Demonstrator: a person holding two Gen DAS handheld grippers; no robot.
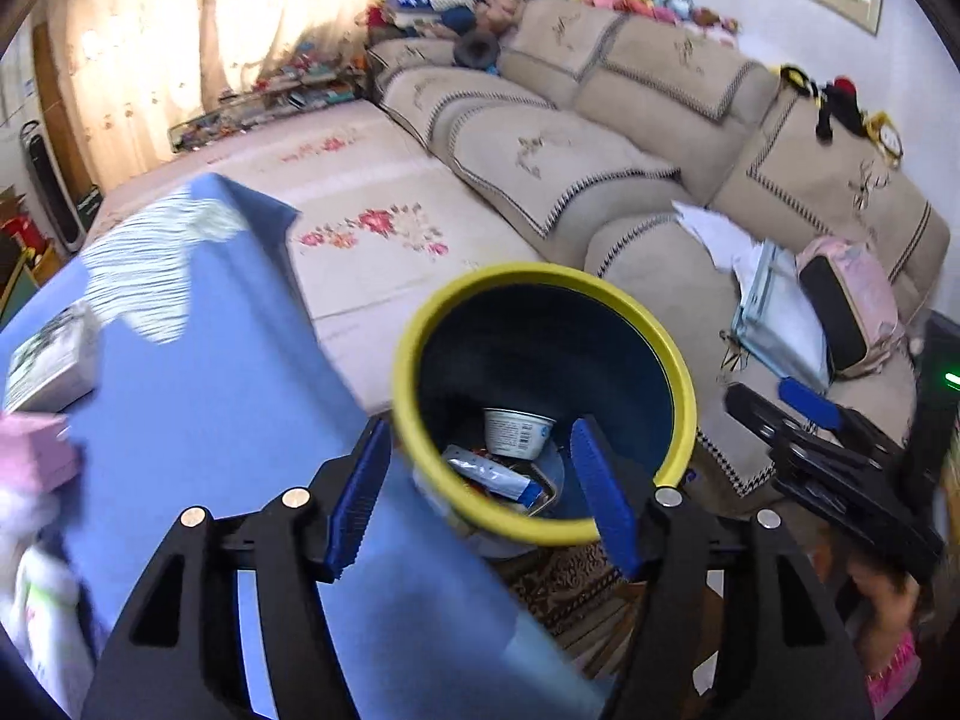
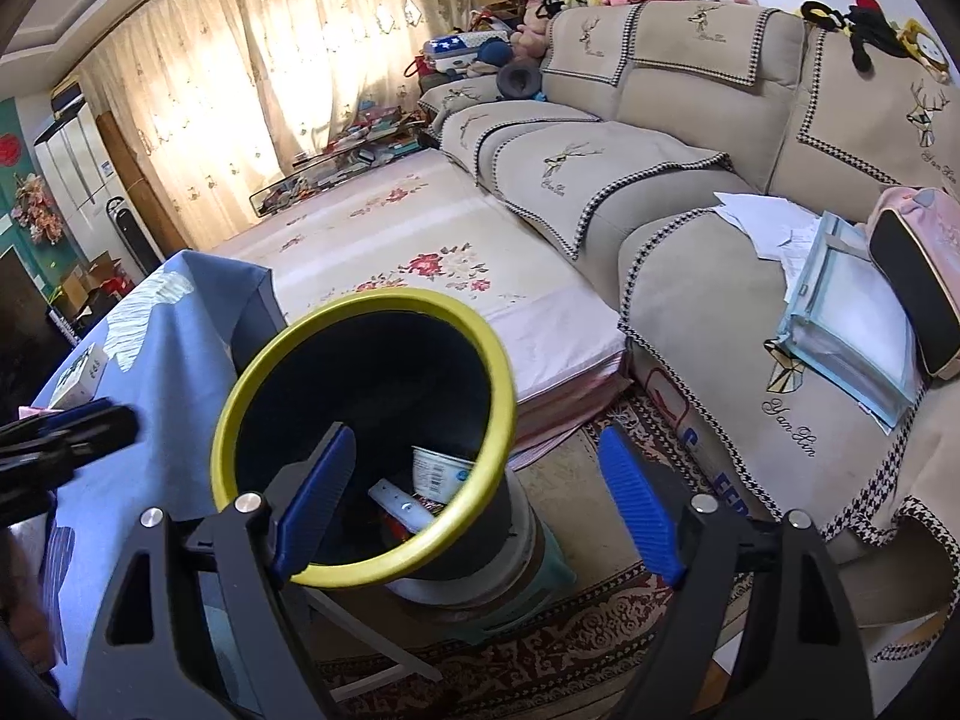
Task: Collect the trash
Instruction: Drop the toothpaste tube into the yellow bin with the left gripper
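Trash (image 1: 517, 433), a cup and wrappers, lies inside the bin (image 1: 414, 330) at twelve o'clock from both grippers. Left gripper (image 1: 483, 495) and right gripper (image 2: 480, 507) gape wide, empty. Risk: a finger clipping the rim could topple the bin off its stool (image 2: 540, 564).

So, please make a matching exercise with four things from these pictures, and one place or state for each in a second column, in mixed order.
Column 1:
1. white cup
2. pink bag
3. small white box
4. left gripper

Column 2:
a. on the blue tablecloth
b. open, holding nothing
c. inside the yellow-rimmed bin
d. on the sofa

Pairs: 1-c, 2-d, 3-a, 4-b
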